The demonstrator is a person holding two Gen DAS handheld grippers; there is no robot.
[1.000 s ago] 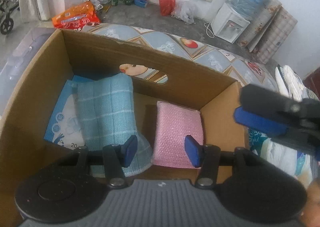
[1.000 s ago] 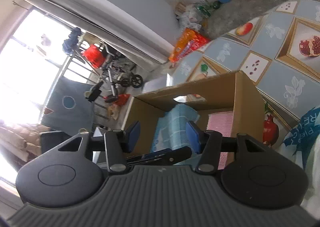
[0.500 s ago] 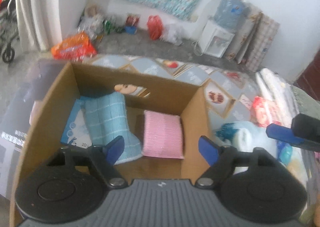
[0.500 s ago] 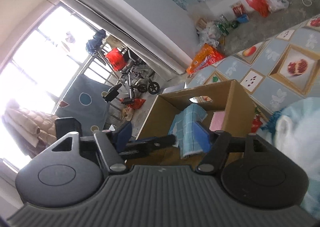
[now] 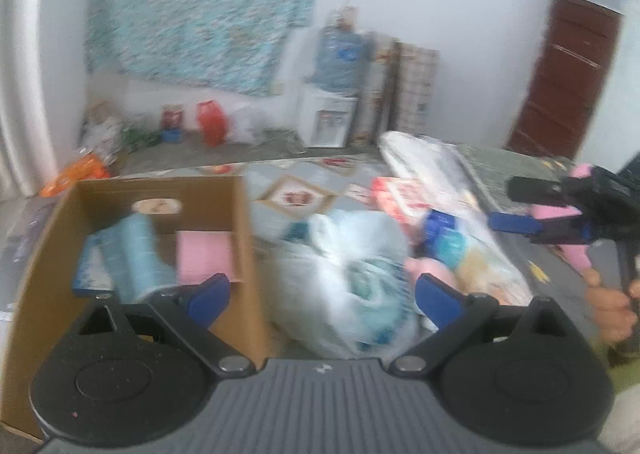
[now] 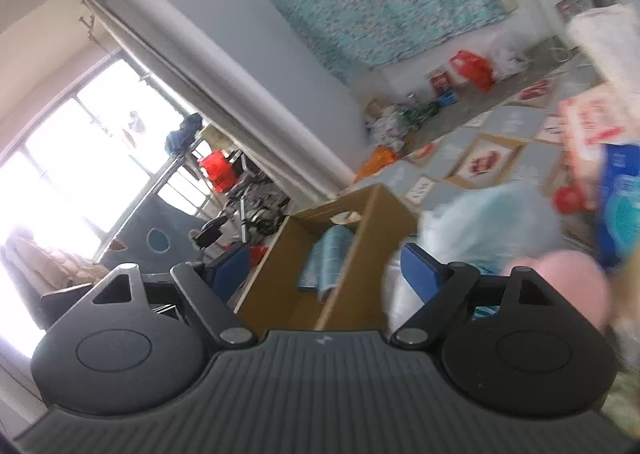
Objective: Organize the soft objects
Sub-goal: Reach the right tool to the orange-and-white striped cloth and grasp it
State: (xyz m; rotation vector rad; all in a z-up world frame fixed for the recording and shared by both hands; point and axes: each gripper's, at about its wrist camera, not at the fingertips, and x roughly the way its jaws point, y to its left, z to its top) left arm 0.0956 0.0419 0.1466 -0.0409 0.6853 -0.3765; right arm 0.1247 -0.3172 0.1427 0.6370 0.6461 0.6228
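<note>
Patterned mat (image 5: 294,196), plastic bag (image 5: 352,278) between spread left gripper (image 5: 322,296) fingers

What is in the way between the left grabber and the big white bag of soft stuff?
Nothing I can see. The left gripper is open, and the white bag sits right in front, between its fingers. The cardboard box stands off to the left side of the bag, not in between.
</note>
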